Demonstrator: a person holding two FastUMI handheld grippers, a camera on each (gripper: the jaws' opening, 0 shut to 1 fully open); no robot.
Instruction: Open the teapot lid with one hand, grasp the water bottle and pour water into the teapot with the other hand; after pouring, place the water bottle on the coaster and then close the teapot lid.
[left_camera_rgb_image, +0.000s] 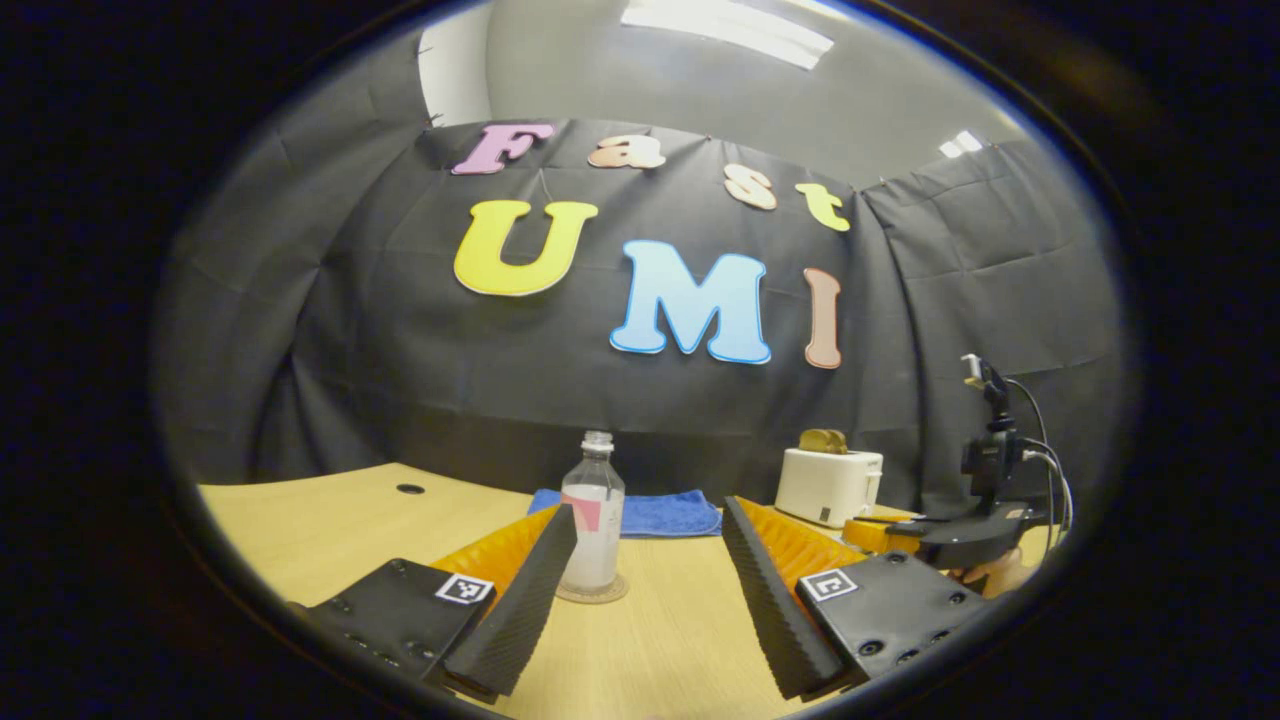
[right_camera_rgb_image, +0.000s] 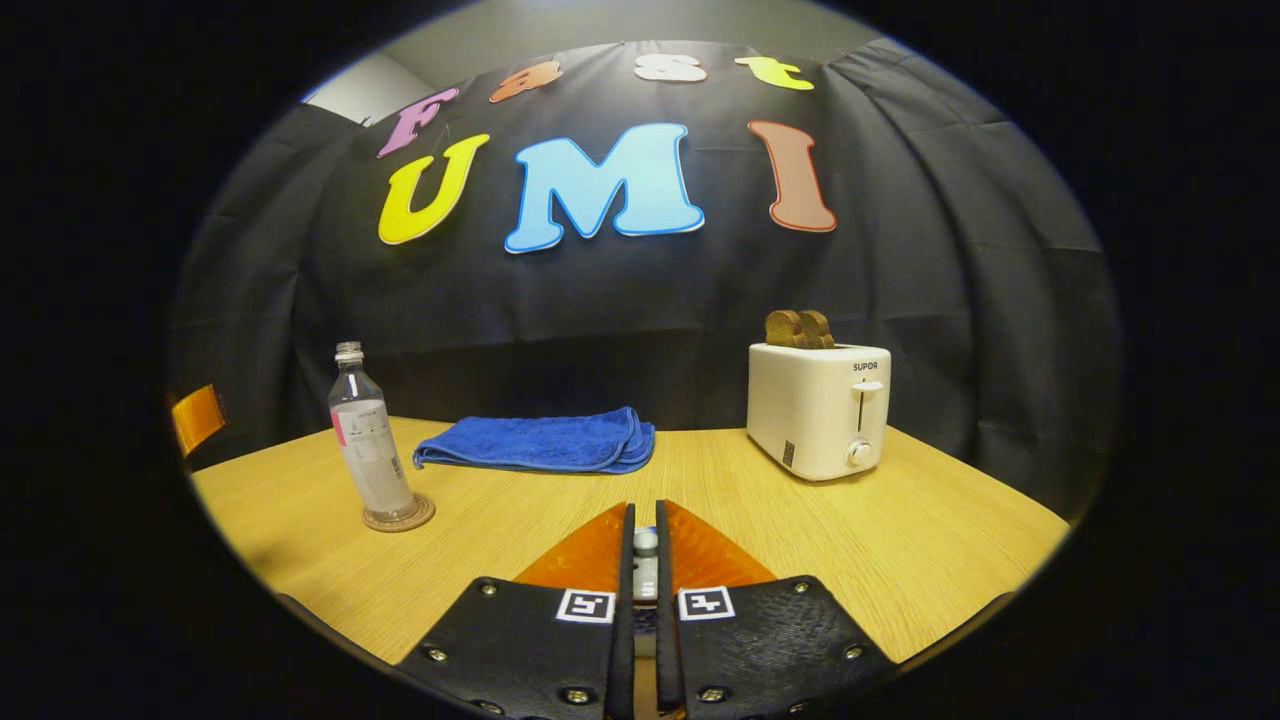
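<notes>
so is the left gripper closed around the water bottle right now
No: in the left gripper view the left gripper is open, and the water bottle stands free on its coaster.

1 bottle (right_camera_rgb_image: 371, 440) | 1 coaster (right_camera_rgb_image: 398, 517) | 1 towel (right_camera_rgb_image: 540, 443) | 1 toaster (right_camera_rgb_image: 818, 408)

Open worktop (right_camera_rgb_image: 800, 520) lies between water bottle (right_camera_rgb_image: 368, 440) and toaster (right_camera_rgb_image: 818, 408); folded blue towel (right_camera_rgb_image: 540, 442) occupies the rear, near the wall.

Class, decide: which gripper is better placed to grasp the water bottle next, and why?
Left. The left gripper is open, with the water bottle straight ahead between its fingers, standing on the coaster. The right gripper has fingers nearly together around a small pale object, the bottle off to its side.
</notes>
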